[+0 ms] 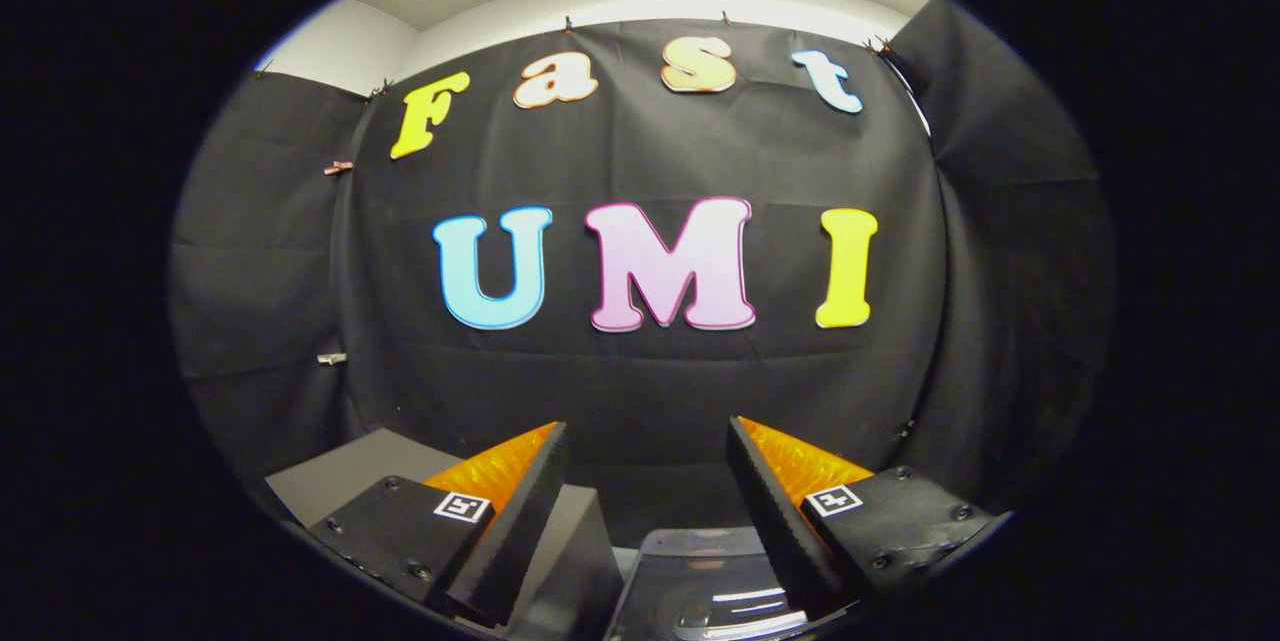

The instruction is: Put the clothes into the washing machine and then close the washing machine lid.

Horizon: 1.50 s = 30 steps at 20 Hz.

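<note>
My gripper (648, 441) is open, its two black fingers with orange sides spread wide and nothing held between them. It is raised and faces the booth's black back wall. Low down between the fingers I see a glossy transparent panel (715, 581), probably the washing machine's lid, reflecting light. To the left, beneath the left finger (520, 511), a grey flat surface (345, 476) with a dark box-like edge shows; it looks like part of the machine's top or a stand.
Black cloth walls close the booth at the back and on both sides. A white wall and ceiling strip runs above the cloth. Small clips hold the cloth at the left.
</note>
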Tool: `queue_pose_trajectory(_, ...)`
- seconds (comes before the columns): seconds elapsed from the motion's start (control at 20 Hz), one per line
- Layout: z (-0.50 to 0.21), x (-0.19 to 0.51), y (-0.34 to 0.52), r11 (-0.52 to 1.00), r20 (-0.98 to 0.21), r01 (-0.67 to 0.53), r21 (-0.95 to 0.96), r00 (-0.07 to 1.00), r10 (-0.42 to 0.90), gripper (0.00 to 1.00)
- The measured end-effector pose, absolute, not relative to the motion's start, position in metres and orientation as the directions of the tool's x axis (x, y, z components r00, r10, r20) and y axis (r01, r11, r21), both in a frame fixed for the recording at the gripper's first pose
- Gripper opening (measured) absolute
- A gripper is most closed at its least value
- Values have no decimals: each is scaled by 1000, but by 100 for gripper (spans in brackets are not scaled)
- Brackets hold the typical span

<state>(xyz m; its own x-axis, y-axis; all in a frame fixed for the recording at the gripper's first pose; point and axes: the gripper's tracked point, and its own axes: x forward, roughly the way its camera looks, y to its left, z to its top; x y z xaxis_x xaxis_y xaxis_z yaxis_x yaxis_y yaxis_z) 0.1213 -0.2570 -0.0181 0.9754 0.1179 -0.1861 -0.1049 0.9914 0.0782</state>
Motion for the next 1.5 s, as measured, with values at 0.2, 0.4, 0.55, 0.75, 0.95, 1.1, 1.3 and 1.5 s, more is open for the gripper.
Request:
queue_pose_trajectory(0.2, 6, 116, -237, 986, -139, -141, 85, 979, 152, 98)
queue_pose_trajectory(0.4, 3, 114, -231, 985, -140, -160, 63, 976, 168, 98)
queue_pose_trajectory(0.55, 0, 114, -229, 984, -150, -161, 78, 974, 171, 98)
queue_pose_trajectory(0.75, 0, 116, -228, 984, -151, -162, 76, 974, 172, 98)
queue_pose_trajectory(0.95, 14, 113, -226, 987, -102, -154, 45, 982, 158, 98)
queue_pose_trajectory(1.1, 21, 113, -223, 987, -88, -151, 62, 984, 156, 99)
queue_pose_trajectory(1.3, 28, 114, -228, 989, -72, -135, 61, 988, 140, 98)
queue_pose_trajectory(1.5, 27, 110, -226, 989, -69, -141, 53, 987, 144, 99)
